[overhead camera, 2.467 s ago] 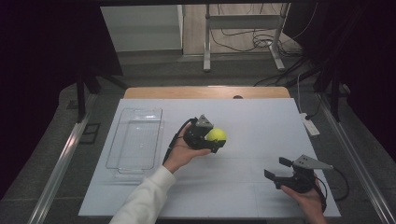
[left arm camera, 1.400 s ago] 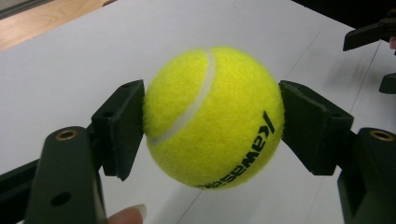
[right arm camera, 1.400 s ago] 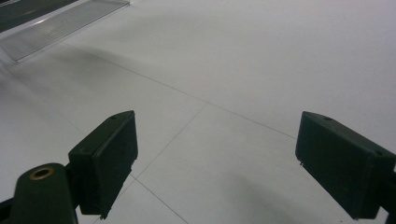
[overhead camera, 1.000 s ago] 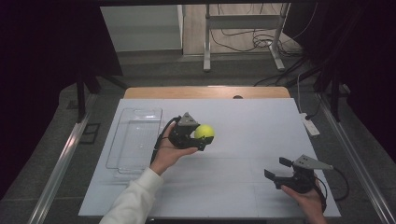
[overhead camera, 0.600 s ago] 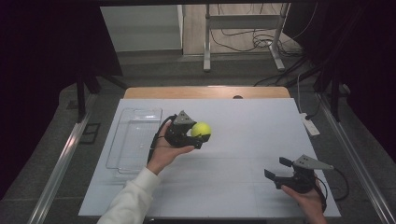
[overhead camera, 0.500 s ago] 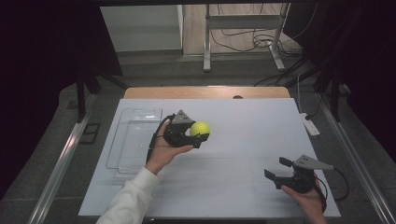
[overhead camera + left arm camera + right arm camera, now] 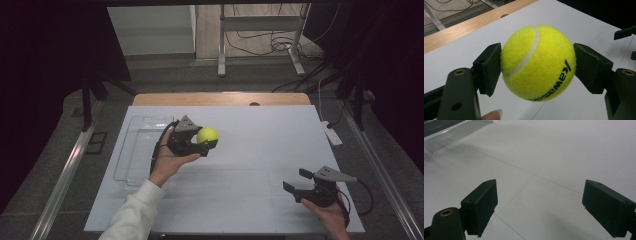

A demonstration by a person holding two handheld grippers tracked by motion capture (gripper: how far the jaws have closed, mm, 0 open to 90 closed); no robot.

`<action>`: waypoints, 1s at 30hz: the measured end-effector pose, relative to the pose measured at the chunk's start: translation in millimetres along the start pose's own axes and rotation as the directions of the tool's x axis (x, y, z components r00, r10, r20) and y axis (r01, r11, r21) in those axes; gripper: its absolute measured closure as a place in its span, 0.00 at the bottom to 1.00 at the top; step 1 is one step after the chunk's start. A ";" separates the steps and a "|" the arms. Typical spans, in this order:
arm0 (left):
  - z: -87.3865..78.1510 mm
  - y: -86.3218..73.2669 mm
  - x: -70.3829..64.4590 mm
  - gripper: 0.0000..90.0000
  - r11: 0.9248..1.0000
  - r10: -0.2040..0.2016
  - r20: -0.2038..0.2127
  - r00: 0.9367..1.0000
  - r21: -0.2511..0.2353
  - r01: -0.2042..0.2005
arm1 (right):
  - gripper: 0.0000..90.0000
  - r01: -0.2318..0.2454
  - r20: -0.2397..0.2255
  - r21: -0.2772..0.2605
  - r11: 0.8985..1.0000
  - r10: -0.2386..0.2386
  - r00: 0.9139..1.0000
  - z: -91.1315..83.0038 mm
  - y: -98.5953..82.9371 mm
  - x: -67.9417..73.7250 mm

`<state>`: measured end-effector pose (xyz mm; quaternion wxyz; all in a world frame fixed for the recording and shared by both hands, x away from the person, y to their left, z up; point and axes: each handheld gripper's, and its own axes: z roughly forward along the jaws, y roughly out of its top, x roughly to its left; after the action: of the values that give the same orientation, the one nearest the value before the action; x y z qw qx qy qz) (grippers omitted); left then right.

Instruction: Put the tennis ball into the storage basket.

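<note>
A clear plastic tray lies on the left part of the white table. A white power strip sits at the table's right edge. Beyond the table's far wooden edge stands a metal stand, with cables on the floor behind it.

A fuzzy yellow felt tennis ball, seamed with a smooth white band and printed in black, sits between the matt black, seemingly rubbery pads of the left gripper. The right gripper shows the same dull black plastic and a brass-coloured rivet. The table is smooth matt white with a bare wood edge. A clear, glossy plastic tray lies on it.
</note>
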<state>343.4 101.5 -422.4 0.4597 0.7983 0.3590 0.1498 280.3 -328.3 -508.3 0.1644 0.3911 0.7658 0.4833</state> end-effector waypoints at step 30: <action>-21.9 -4.8 22.9 0.30 0.999 -0.031 -0.070 0.997 -0.018 0.029 | 0.15 0.000 0.003 0.003 1.000 0.000 1.000 0.7 0.0 0.2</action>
<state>344.8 133.0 -416.8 0.4558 0.7831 0.3856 0.1740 280.6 -327.7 -508.6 0.1648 0.3918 0.7665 0.4815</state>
